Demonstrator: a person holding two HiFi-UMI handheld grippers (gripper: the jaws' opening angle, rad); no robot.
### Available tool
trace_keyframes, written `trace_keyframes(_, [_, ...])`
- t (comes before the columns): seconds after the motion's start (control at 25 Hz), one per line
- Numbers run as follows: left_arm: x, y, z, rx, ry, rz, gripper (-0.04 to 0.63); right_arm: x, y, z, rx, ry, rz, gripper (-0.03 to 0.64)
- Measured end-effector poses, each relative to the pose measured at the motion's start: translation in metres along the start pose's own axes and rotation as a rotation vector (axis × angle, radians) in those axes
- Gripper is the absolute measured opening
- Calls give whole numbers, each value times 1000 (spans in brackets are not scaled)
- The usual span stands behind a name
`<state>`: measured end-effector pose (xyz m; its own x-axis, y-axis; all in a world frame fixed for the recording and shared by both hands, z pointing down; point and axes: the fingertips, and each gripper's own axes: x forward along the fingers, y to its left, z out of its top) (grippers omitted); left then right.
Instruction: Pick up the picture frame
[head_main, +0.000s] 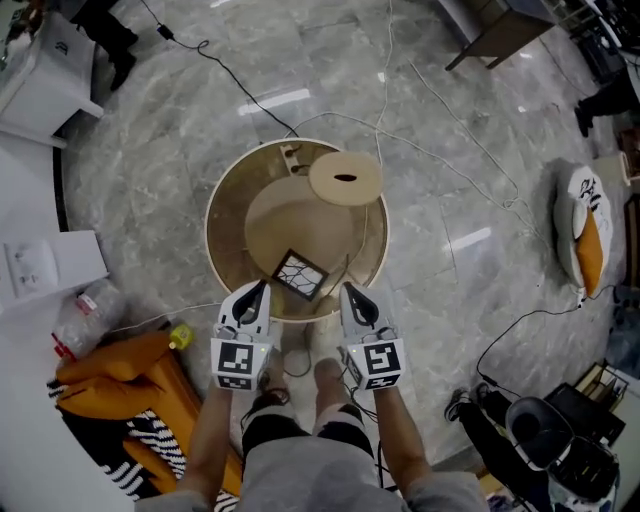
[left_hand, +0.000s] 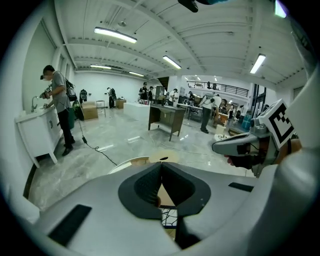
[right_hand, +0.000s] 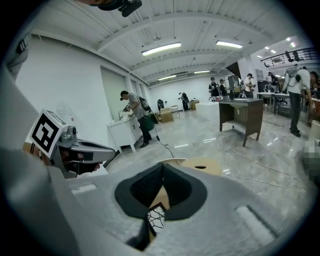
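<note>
Left gripper (head_main: 262, 287) and right gripper (head_main: 348, 290) are both pinched shut on nothing, so they'd probably just shove the picture frame (head_main: 301, 275), lying near the round wooden table's (head_main: 235, 215) front rim, off it.

No word, number or brand could be read anywhere. The nearest things to signs were two coded squares. A black-and-white square marker (head_main: 233, 364) stood on the cube of the left gripper (head_main: 264, 286), low and left of centre in the head view. A second square marker (head_main: 380, 363) stood on the cube of the right gripper (head_main: 346, 288) just beside it. A white-and-orange soft cushion (head_main: 580, 225) at the right edge of that view bore black marks too small to read. A white flat card (head_main: 35, 265) at the left edge carried faint grey print, also illegible.
</note>
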<state>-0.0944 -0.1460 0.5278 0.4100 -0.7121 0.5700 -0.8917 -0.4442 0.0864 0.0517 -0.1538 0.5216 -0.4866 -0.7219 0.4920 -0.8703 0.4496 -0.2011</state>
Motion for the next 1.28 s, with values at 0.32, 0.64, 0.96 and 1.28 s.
trace_keyframes(0.32, [54,14,-48,5,55,-54,18,42,-24,-62,72,66,-62,-1])
trace_keyframes(0.64, [89,19,-115,-3,135,-109,18,72,-33,-128,106,120,-93,0])
trace_keyframes(0.96, [123,23,-178,-14,183,-130,18,100,-31,-187,140,163,-93,0])
trace_keyframes(1.28, [146,22,-221,-16,243,-147,20,113,-30,-229,166,215,-86,0])
